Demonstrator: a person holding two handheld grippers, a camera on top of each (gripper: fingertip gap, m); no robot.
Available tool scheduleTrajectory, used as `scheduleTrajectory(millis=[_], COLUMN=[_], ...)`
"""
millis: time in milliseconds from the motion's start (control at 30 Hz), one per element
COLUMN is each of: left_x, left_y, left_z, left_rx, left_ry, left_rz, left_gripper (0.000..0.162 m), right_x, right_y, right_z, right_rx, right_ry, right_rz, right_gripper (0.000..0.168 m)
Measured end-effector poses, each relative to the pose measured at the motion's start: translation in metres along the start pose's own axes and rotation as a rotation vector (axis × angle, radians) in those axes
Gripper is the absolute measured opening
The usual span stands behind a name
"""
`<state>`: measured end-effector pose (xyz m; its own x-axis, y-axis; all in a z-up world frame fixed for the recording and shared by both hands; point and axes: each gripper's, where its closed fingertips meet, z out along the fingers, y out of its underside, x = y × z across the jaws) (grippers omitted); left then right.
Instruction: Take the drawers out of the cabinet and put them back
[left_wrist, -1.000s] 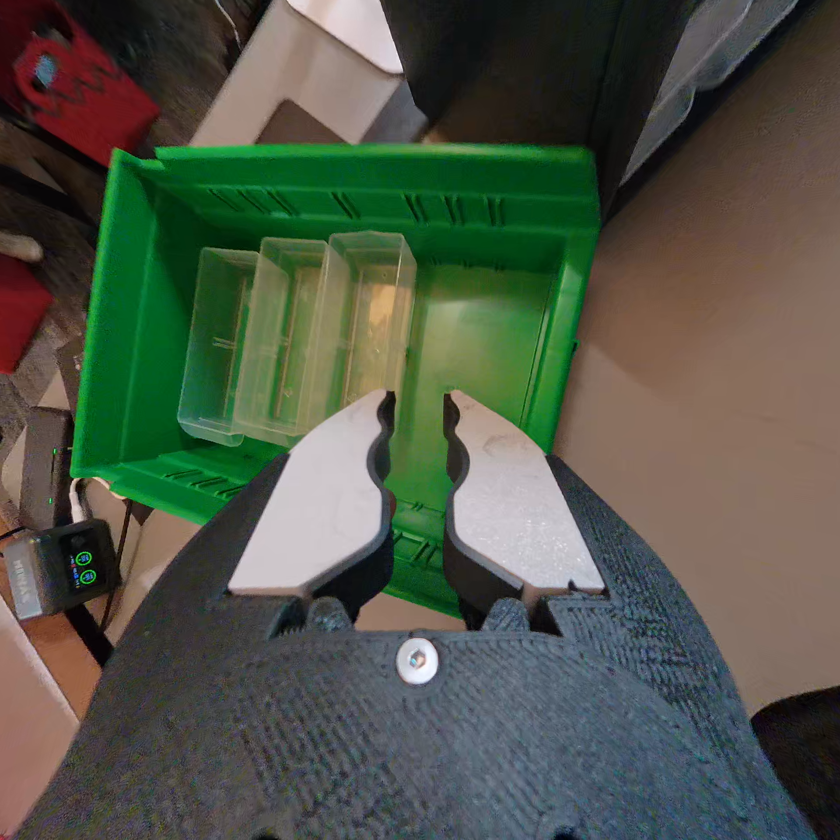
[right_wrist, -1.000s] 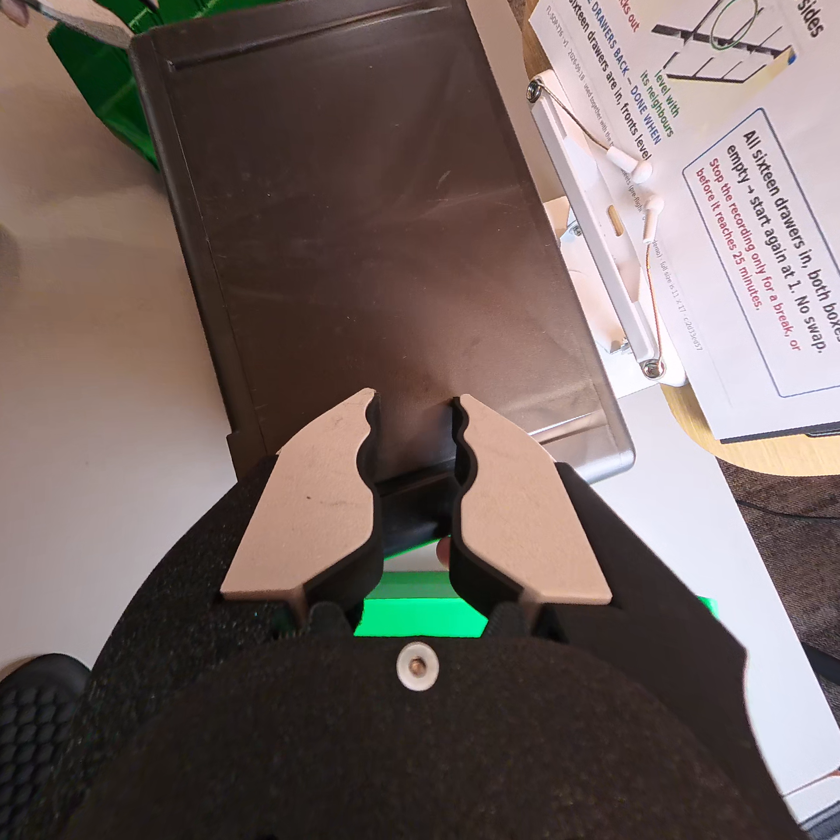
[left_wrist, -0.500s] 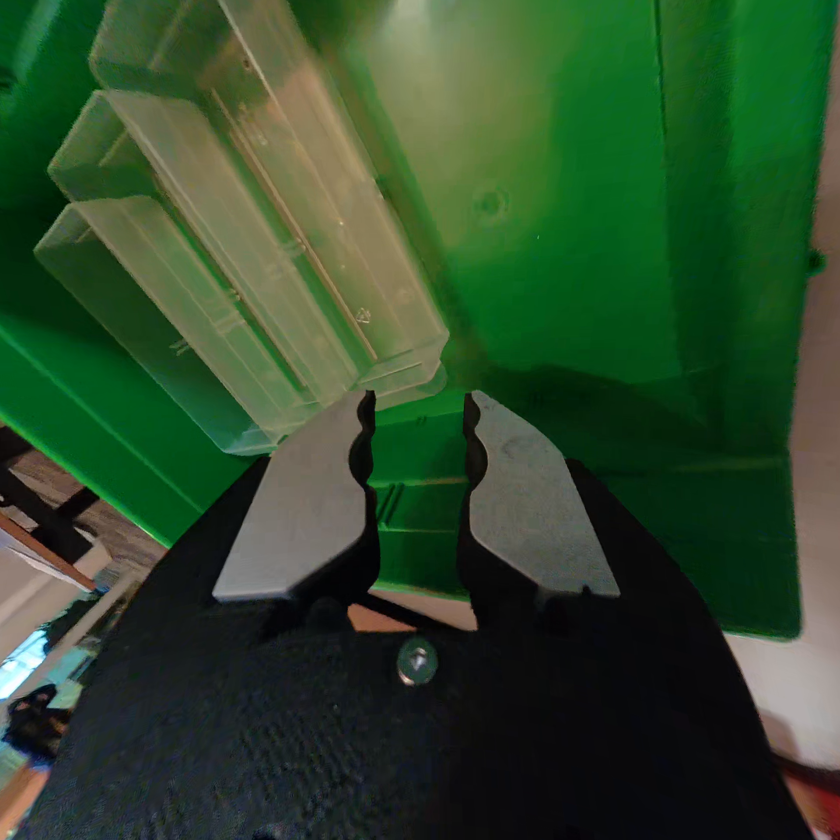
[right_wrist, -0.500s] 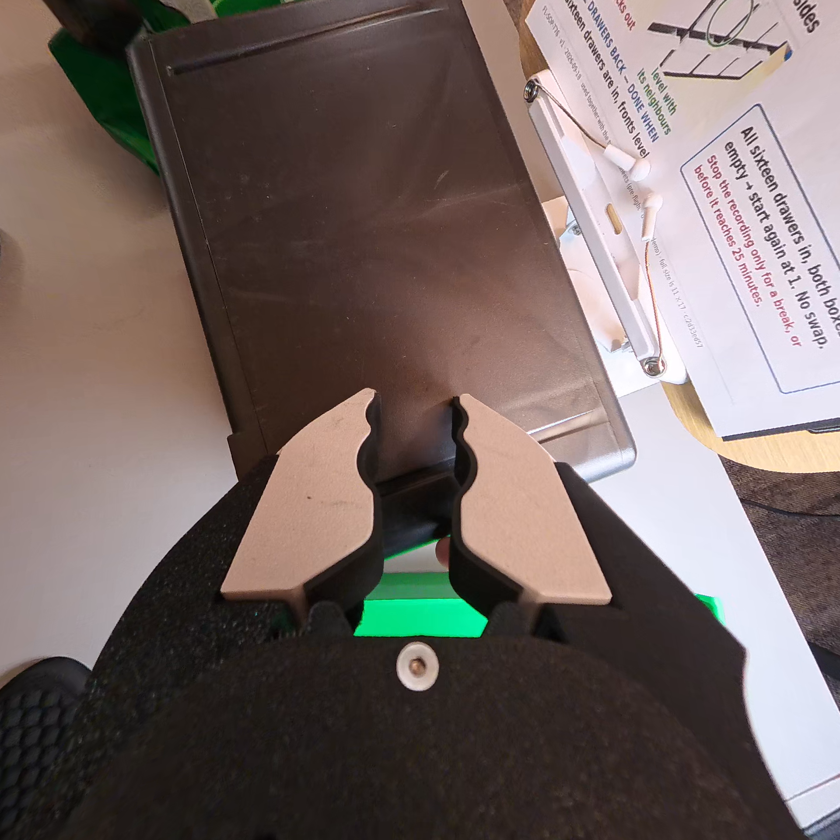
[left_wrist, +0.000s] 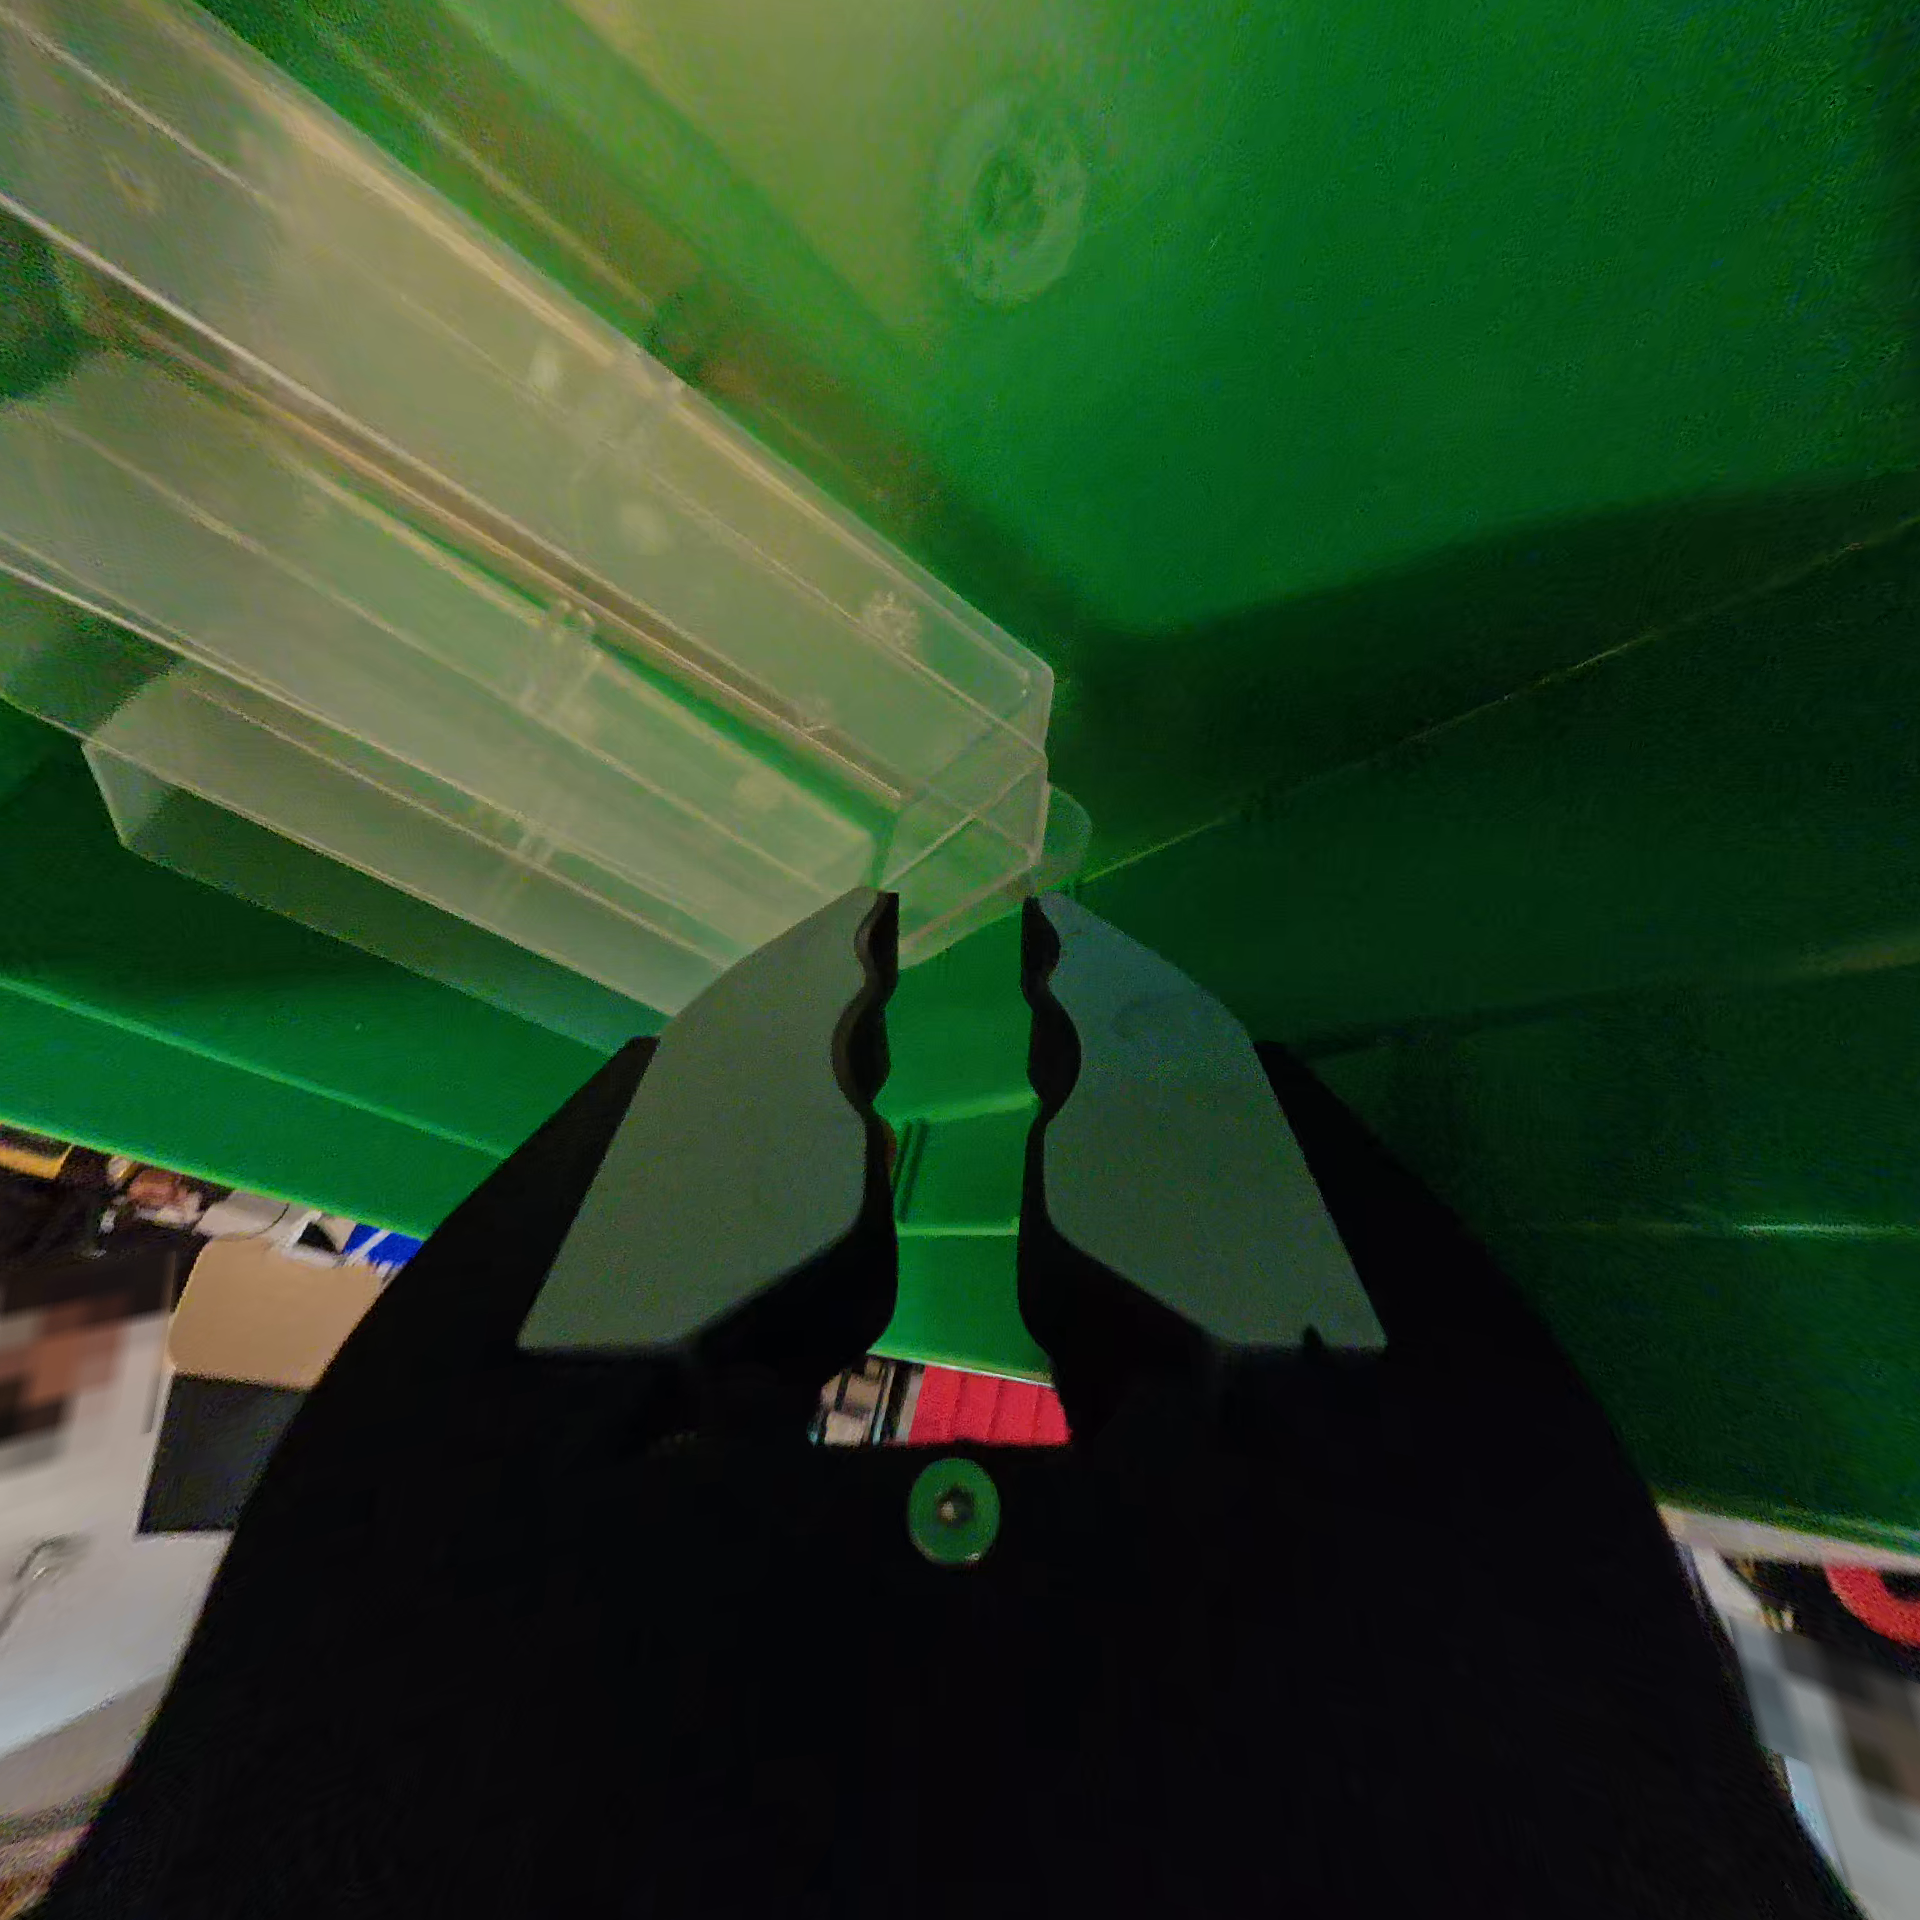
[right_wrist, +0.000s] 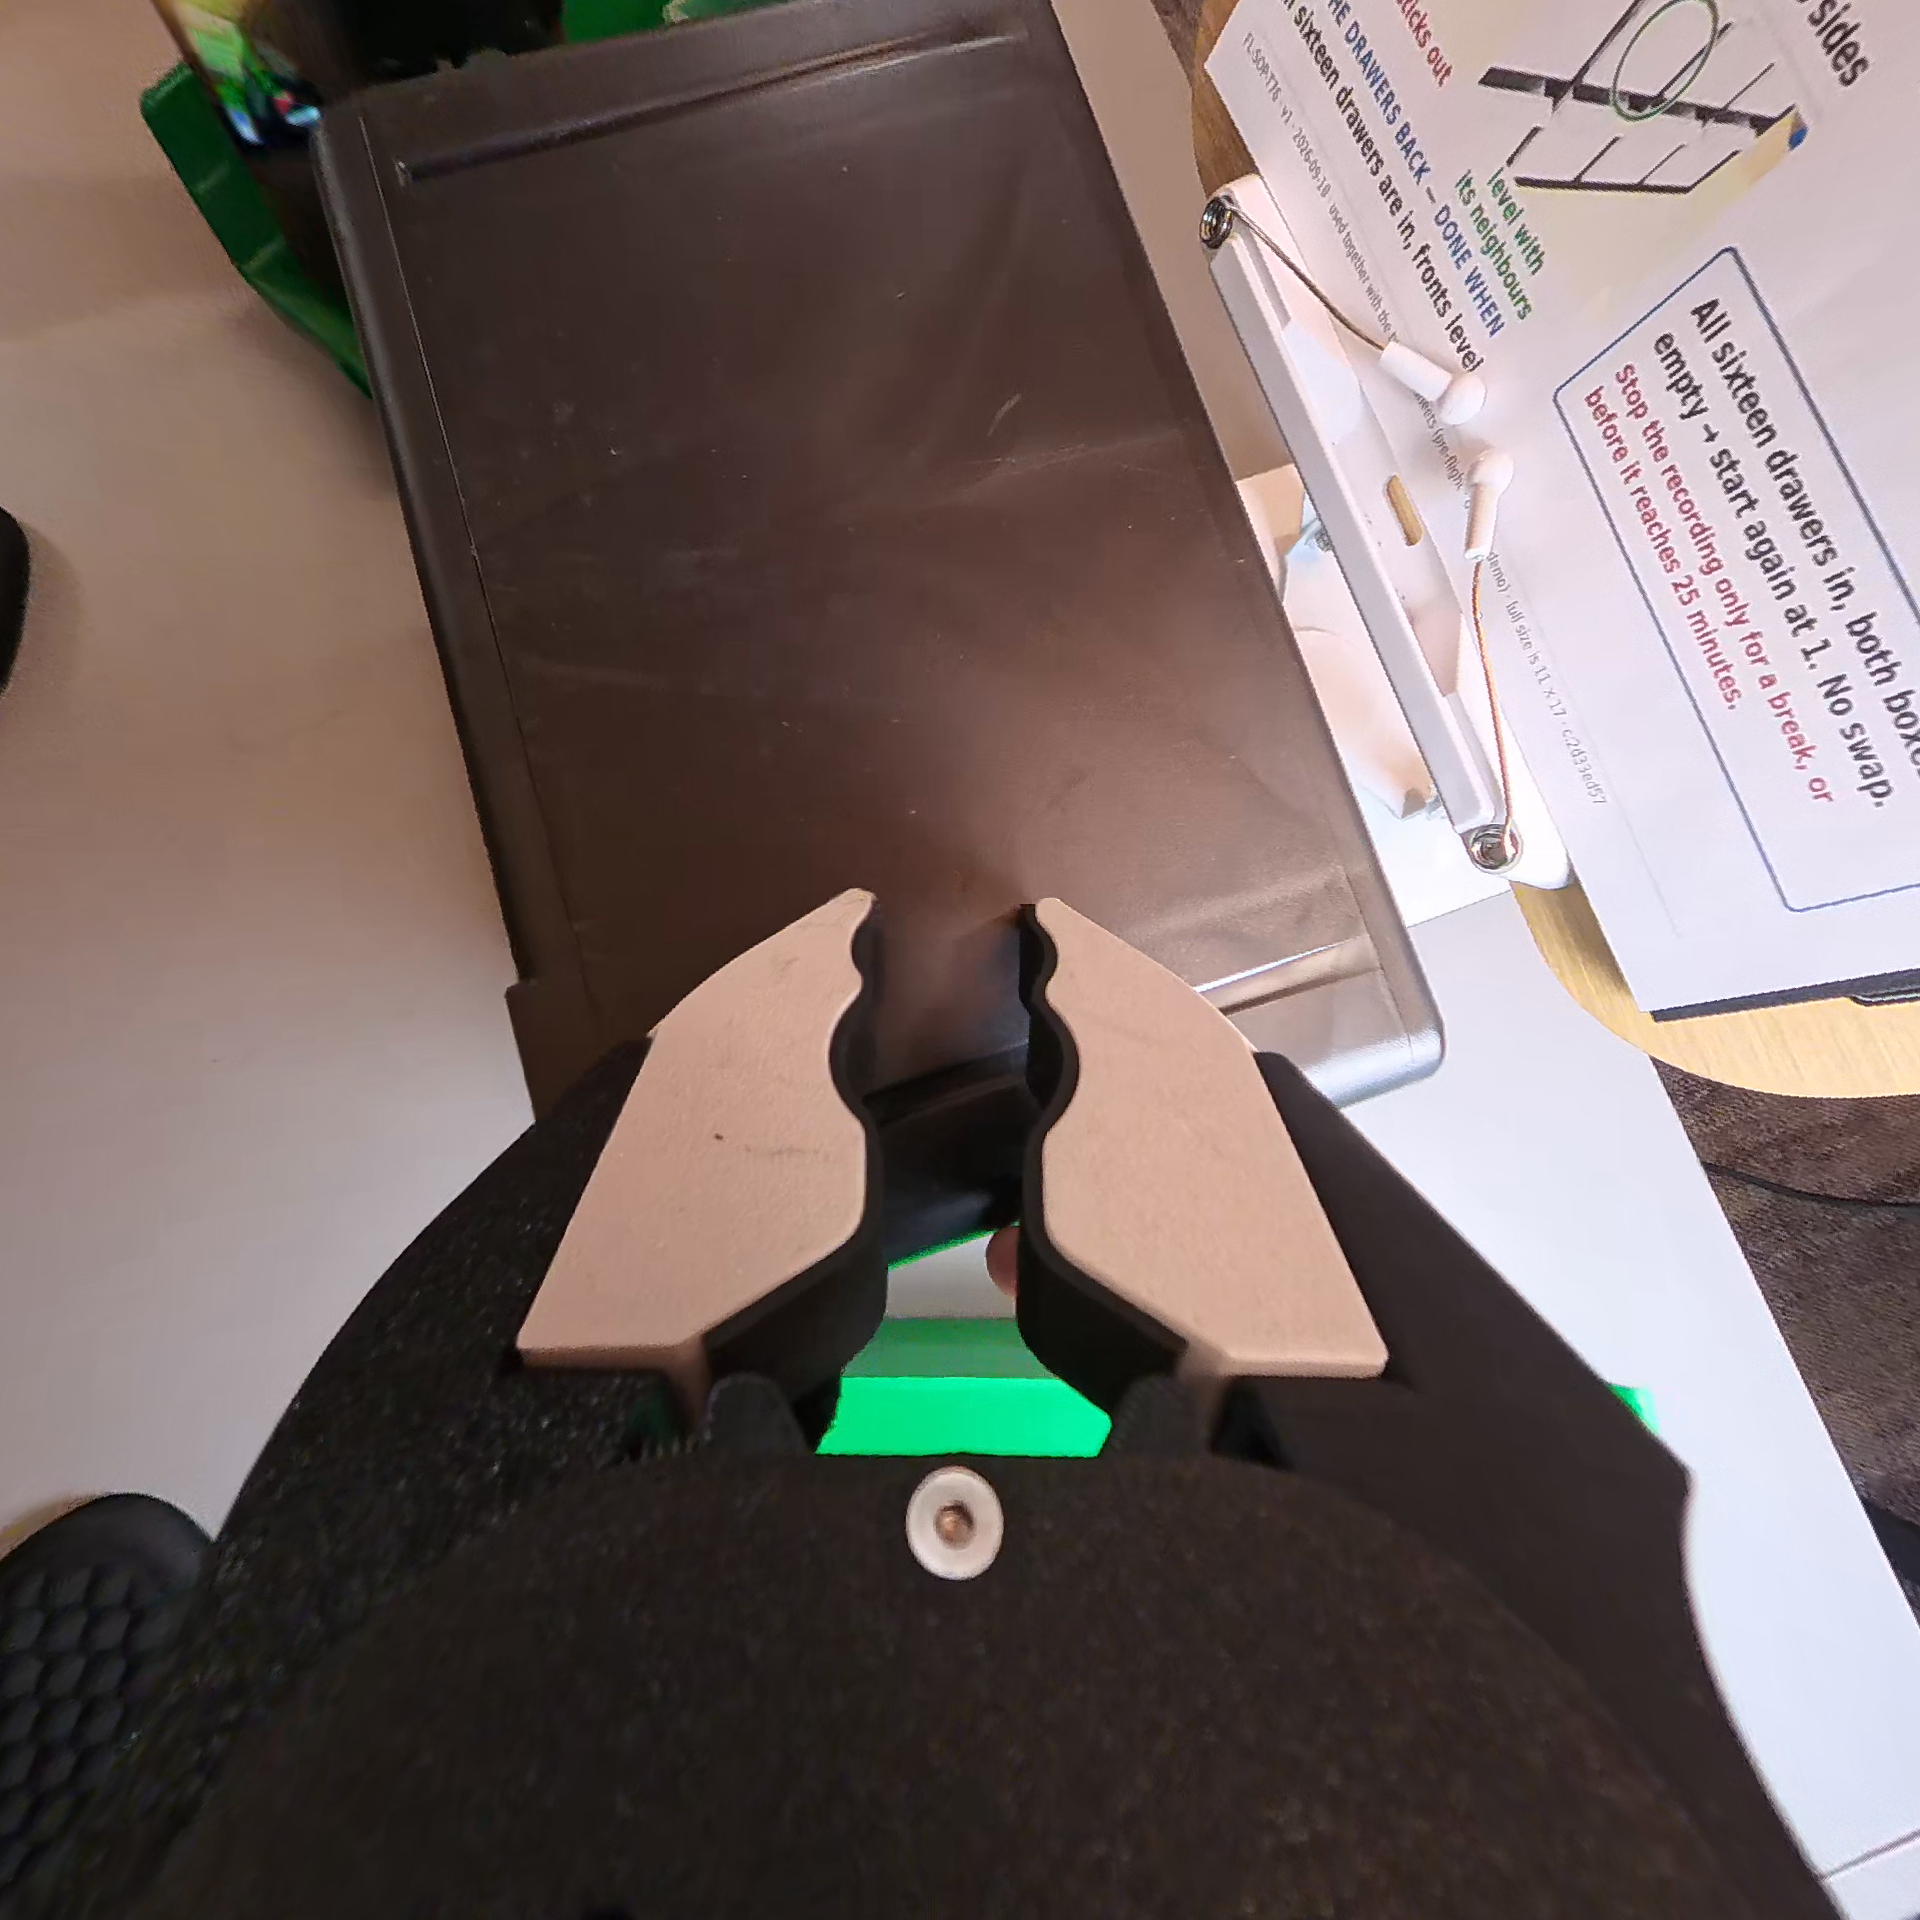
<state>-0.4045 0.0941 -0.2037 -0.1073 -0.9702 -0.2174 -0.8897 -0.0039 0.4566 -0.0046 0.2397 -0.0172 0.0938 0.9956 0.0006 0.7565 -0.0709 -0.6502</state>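
Left gripper (left_wrist: 951, 914) has dropped deep into the green bin (left_wrist: 1455, 416) since a second ago, parted jaws straddling the nearest clear drawer's (left_wrist: 623, 582) end, so a pickup looks imminent; neighbouring drawers crowd its left. Right gripper (right_wrist: 948, 914) hasn't budged over the dark cabinet (right_wrist: 790, 499), jaws apart, empty, instruction sheet (right_wrist: 1714, 416) near the table's right edge.
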Motion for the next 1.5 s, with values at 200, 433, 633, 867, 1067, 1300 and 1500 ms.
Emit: scheduleTrajectory(millis=[200, 433, 633, 867, 1067, 1300, 1500], left_x=[0.024, 0.031, 0.036, 0.024, 0.012, 0.055, 0.087], left_y=[-0.034, -0.069, -0.074, -0.078, -0.072, -0.12, -0.183], left_z=[-0.028, -0.047, -0.033, -0.052, -0.126, -0.214, -0.247], left_rx=[0.152, 0.309, 0.281, 0.342, 0.459, 0.652, 0.777], left_ry=[0.038, 0.047, 0.045, 0.003, -0.11, -0.138, -0.016], left_rz=[-0.074, -0.165, -0.147, -0.233, -0.373, -0.302, -0.191], left_gripper=[0.017, 0.015, 0.024, 0.016, 0.016, 0.016, 0.016], right_x=[0.001, 0.0, 0.0, 0.0, 0.0, 0.0, 0.0], right_y=[0.0, 0.0, 0.0, 0.0, 0.0, 0.0, 0.0], right_z=[0.0, 0.0, 0.0, 0.0, 0.0, 0.0, 0.0], right_rx=[0.004, -0.015, -0.018, -0.028, -0.025, -0.02, -0.021], right_ry=[-0.002, 0.028, 0.028, 0.025, 0.027, 0.028, 0.034], right_rz=[0.0, 0.008, 0.016, 0.016, 0.014, 0.009, 0.01], right_gripper=[0.023, 0.023, 0.024, 0.023, 0.023, 0.024, 0.024])
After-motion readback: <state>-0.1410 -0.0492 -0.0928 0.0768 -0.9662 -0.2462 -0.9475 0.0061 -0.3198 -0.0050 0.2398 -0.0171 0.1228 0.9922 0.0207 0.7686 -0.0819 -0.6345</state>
